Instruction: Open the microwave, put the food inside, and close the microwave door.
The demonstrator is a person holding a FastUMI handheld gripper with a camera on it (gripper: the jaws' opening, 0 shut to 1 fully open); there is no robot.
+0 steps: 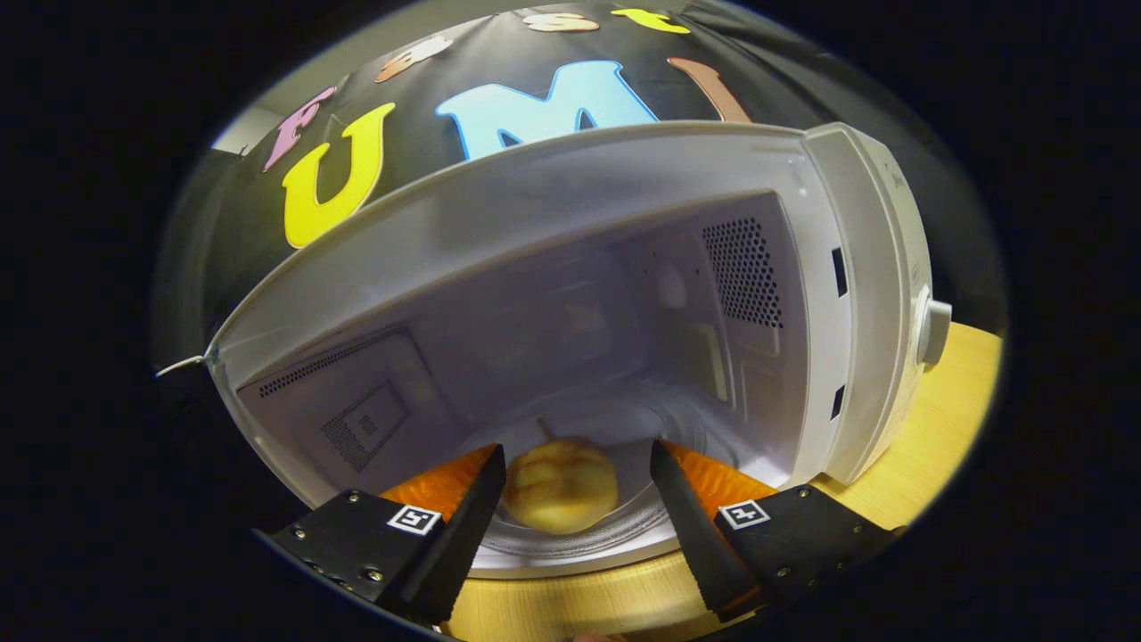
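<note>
Gripper view: white microwave (856,294) standing open on a light wooden table (945,419). Round yellowish bun-like food (560,486) lies on the pale turntable (579,535) inside the cavity. Gripper (578,464) spread wide, fingers flanking the food without touching it; cavity walls stand well apart.

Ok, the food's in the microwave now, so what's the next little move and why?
Probably draw the gripper straight back out. Its fingers are spread, with a gap to the bun on the turntable inside the open microwave, so the door can be closed next.
</note>
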